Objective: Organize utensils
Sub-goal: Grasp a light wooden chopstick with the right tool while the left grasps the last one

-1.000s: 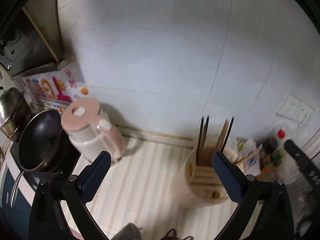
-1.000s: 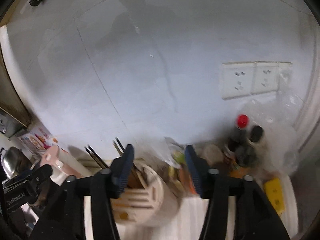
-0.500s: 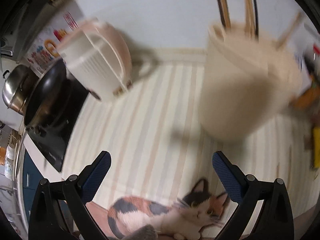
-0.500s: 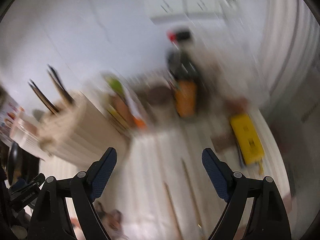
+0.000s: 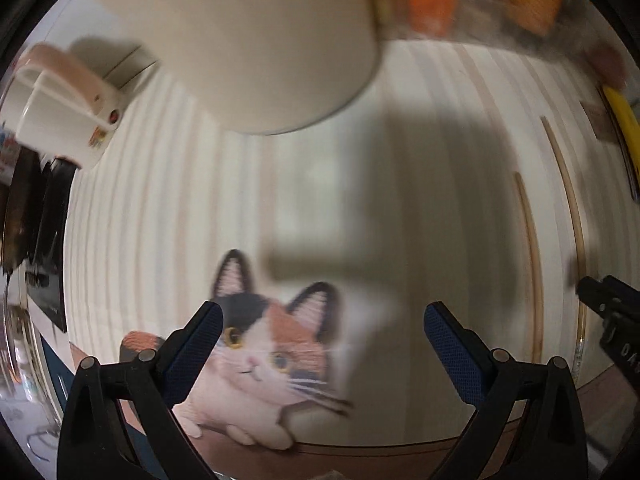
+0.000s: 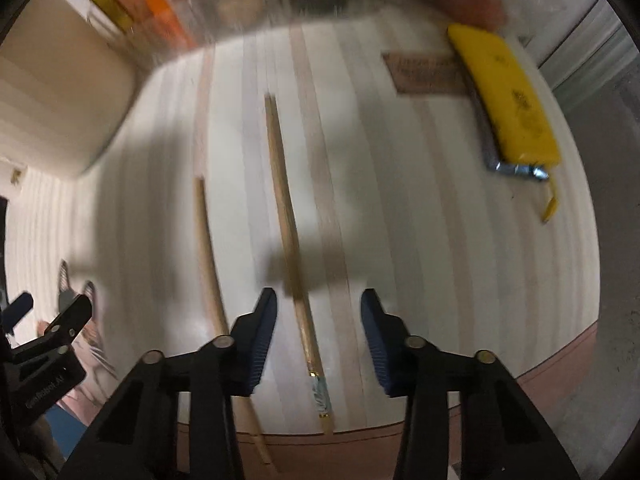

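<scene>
Two wooden chopsticks lie lengthwise on the striped mat (image 6: pixel 420 208). The longer chopstick (image 6: pixel 286 208) runs down between the jaws of my right gripper (image 6: pixel 318 304), which points straight down. Its jaws are closing, and the pads stand clear of the stick on both sides. The second chopstick (image 6: pixel 208 248) lies just left of the left finger. Both chopsticks (image 5: pixel 534 264) also show at the right of the left wrist view. My left gripper (image 5: pixel 322 316) hangs open and empty over the cat picture (image 5: pixel 264 344). The beige utensil holder (image 5: pixel 260 40) stands behind.
A pink-and-white kettle (image 5: pixel 60 92) and a black stove (image 5: pixel 44 232) are at the left. A yellow packet (image 6: pixel 508 100) lies at the mat's right. Blurred bottles and packets (image 6: pixel 160 20) line the back. The mat's brown front edge (image 6: pixel 552 360) is close.
Both grippers have dropped and tipped from facing the wall to looking down at the mat. The right jaws widened, then narrowed, and now straddle a chopstick. The left stays open.
</scene>
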